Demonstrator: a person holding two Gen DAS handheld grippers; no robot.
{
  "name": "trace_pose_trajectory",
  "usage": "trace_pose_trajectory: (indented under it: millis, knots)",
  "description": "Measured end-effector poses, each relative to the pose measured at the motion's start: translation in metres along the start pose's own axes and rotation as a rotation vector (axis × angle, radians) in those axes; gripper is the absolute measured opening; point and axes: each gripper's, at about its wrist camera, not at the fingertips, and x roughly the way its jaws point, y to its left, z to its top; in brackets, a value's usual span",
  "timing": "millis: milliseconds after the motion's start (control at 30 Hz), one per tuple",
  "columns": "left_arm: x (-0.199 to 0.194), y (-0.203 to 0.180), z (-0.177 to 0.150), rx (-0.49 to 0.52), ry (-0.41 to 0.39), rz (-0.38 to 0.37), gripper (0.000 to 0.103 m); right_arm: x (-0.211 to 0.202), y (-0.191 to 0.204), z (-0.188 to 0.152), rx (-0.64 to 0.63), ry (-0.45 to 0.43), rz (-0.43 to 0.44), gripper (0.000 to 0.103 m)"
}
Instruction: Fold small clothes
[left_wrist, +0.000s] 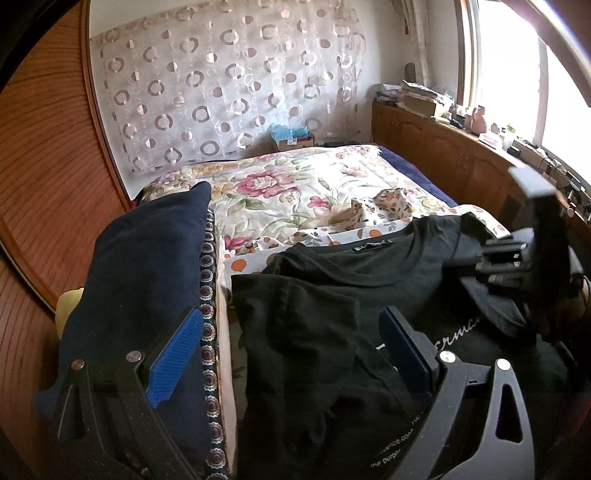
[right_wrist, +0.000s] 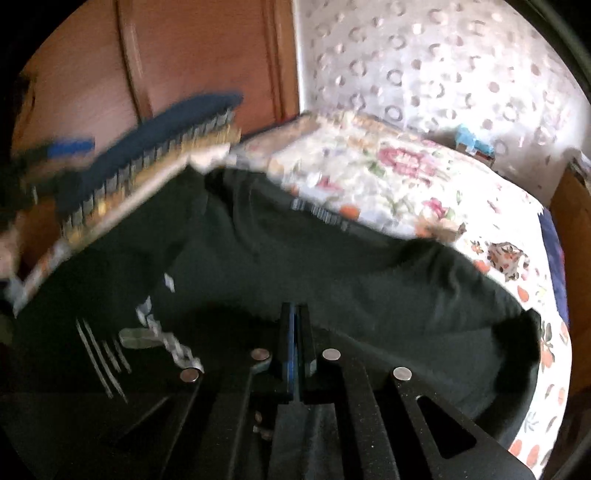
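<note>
A black T-shirt with white print lies on the bed, its collar label toward the headboard. My left gripper is open, its blue pads spread over the shirt's left sleeve area, holding nothing. My right gripper appears in the left wrist view at the shirt's right side, pinching a fold of black cloth. In the right wrist view, which is blurred, the shirt spreads ahead and my right gripper has its jaws closed together on the black fabric.
A dark navy folded garment lies left of the shirt on a patterned trim. The floral bedspread stretches behind, with a crumpled orange-dotted cloth. A wooden wardrobe stands left; a cluttered wooden cabinet runs under the window.
</note>
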Motion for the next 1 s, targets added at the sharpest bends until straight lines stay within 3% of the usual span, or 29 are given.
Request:
trace_pose_trajectory:
  millis: [100, 167, 233, 300, 367, 400, 467, 567, 767, 1000]
  knots:
    - [0.004, 0.0, 0.003, 0.001, 0.009, -0.006, 0.096, -0.01, -0.009, 0.007, 0.048, -0.081, 0.044, 0.001]
    - [0.009, 0.0, 0.006, 0.003, 0.023, -0.016, 0.096, -0.009, -0.011, 0.008, 0.052, -0.074, 0.041, 0.001]
    - [0.014, -0.001, 0.011, 0.008, 0.037, -0.024, 0.091, -0.007, -0.013, 0.004, 0.058, -0.058, 0.028, 0.011]
    - [0.023, -0.002, 0.016, 0.016, 0.066, -0.033, 0.086, -0.006, -0.015, 0.0, 0.062, -0.044, 0.017, 0.037]
    - [0.031, -0.003, 0.02, 0.019, 0.092, -0.047, 0.078, -0.01, -0.021, -0.005, 0.063, -0.044, -0.029, 0.046]
    - [0.037, -0.003, 0.023, 0.018, 0.109, -0.049, 0.077, -0.013, -0.026, -0.009, 0.064, -0.041, -0.06, 0.046]
    - [0.049, -0.006, 0.026, 0.025, 0.145, -0.052, 0.065, -0.017, -0.031, -0.009, 0.074, -0.031, -0.108, 0.046]
    - [0.071, -0.009, 0.03, 0.027, 0.205, -0.038, 0.055, -0.026, -0.043, -0.025, 0.086, -0.011, -0.178, 0.046]
    - [0.102, -0.014, 0.029, 0.038, 0.275, 0.028, 0.054, -0.021, -0.067, -0.054, 0.136, 0.056, -0.223, 0.046]
    - [0.122, -0.006, 0.023, 0.005, 0.321, 0.066, 0.054, -0.025, -0.062, -0.052, 0.136, 0.036, -0.208, 0.051]
